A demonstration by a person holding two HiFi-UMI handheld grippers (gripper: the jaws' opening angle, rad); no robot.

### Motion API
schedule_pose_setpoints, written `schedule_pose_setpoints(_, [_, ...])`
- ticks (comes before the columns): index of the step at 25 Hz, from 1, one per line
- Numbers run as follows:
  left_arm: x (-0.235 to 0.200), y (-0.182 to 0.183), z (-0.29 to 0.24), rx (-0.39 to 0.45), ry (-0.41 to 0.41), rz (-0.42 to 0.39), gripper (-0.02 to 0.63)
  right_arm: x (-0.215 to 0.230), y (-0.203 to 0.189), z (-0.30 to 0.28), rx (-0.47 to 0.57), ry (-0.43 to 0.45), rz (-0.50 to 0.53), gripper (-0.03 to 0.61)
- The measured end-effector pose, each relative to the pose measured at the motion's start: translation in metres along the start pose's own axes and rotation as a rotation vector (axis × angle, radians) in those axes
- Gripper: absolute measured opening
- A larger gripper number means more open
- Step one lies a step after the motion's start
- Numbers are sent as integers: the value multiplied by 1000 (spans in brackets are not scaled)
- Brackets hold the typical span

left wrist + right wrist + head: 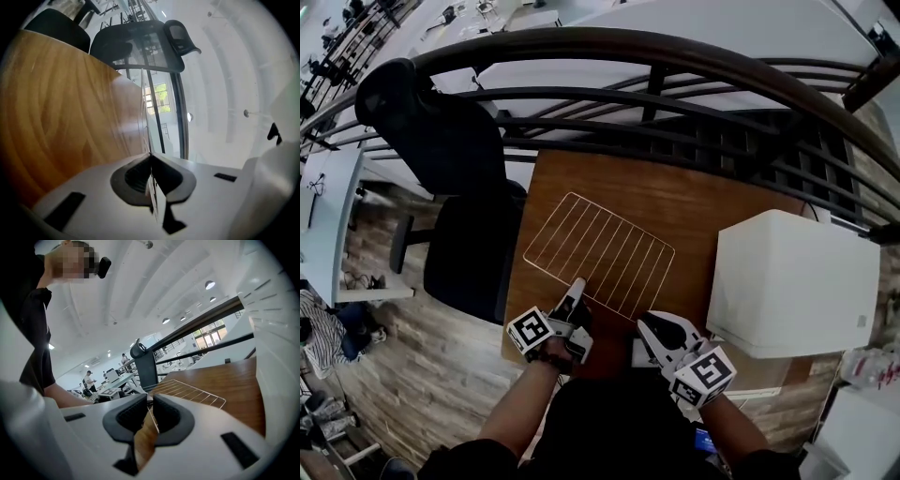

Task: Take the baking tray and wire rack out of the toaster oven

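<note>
Head view: wire rack [600,253] out on the desk [694,202], mid-top and nearer the left edge, skewed to the desk's edges. Its near long side faces the front edge. I can't tell if that side is lifted off the wood. White toaster oven [792,281] sits at the right edge, apart from the rack.

My left gripper [577,284] is on the rack's near side toward its left end, and my right gripper [643,323] is at its near right corner. This view doesn't give the jaws.

Left gripper view does: pads pressed fully together, pinching the rack's wire. The rack shows only edge-on as a thin line running away from the jaws, wood grain left of it. Also here: mesh back of the black office chair [459,187] behind the desk.

Right gripper view: pads nearly together, nipping the rack's frame wire. The rack is seen low and flat across the wood. Only this view has my black sleeve [35,333] and people at far desks.

Rack look: thin pale metal, rectangular frame, many parallel bars.
</note>
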State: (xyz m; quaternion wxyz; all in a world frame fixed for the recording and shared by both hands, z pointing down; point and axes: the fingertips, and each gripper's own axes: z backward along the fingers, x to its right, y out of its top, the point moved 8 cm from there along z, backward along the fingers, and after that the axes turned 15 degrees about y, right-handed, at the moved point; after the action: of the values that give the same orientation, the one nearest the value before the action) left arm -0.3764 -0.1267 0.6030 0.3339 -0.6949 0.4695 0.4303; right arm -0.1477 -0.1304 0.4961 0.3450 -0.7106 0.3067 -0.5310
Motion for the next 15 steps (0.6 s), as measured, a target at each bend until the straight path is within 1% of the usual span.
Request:
schedule_pose_setpoints(2, [-2, 2, -2, -15, 14, -21, 12, -2, -3, 0, 7, -15, 2, 35])
schedule_pose_setpoints(6, [-10, 9, -10, -38, 83, -85, 12, 0, -8, -2, 16, -49, 15, 36])
schedule_pose_setpoints(9, [-10, 13, -21, -50, 160, -124, 13, 5, -5, 0, 26, -79, 12, 35])
schedule_pose_setpoints(13, [-11, 16, -32, -85, 233, -137, 14, 8, -7, 2, 20, -111, 21, 37])
schedule_pose_setpoints(15, [-9, 16, -39, -98, 249, -156, 18, 14, -7, 3, 5, -116, 14, 35])
